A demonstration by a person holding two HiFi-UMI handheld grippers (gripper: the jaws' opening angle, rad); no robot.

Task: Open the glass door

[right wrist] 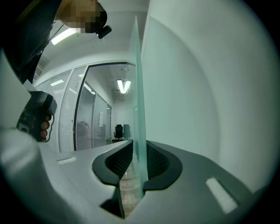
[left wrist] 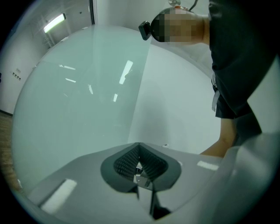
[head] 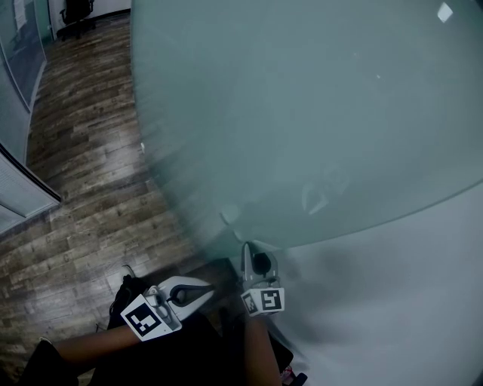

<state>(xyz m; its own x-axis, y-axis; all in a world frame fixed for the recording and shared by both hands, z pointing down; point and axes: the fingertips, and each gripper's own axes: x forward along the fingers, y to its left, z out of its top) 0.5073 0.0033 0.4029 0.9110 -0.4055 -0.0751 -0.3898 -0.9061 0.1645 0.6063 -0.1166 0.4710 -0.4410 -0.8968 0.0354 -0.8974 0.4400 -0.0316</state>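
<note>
The frosted glass door [head: 302, 113] fills the upper right of the head view and looks blurred. Its free edge [right wrist: 138, 87] runs upright between the jaws of my right gripper [right wrist: 139, 162], which is shut on the pane. In the head view my right gripper [head: 247, 252] meets the door's lower edge. My left gripper [head: 205, 289] hangs just left of it, shut and holding nothing. The left gripper view shows its pads [left wrist: 139, 168] closed together, facing the door's face [left wrist: 78, 96] without touching it.
A white wall [head: 400, 286] stands to the right of the door. Wooden floor [head: 83, 151] stretches away on the left, past a glazed partition with blinds [head: 15, 188]. An office chair [head: 75, 15] stands far down the corridor.
</note>
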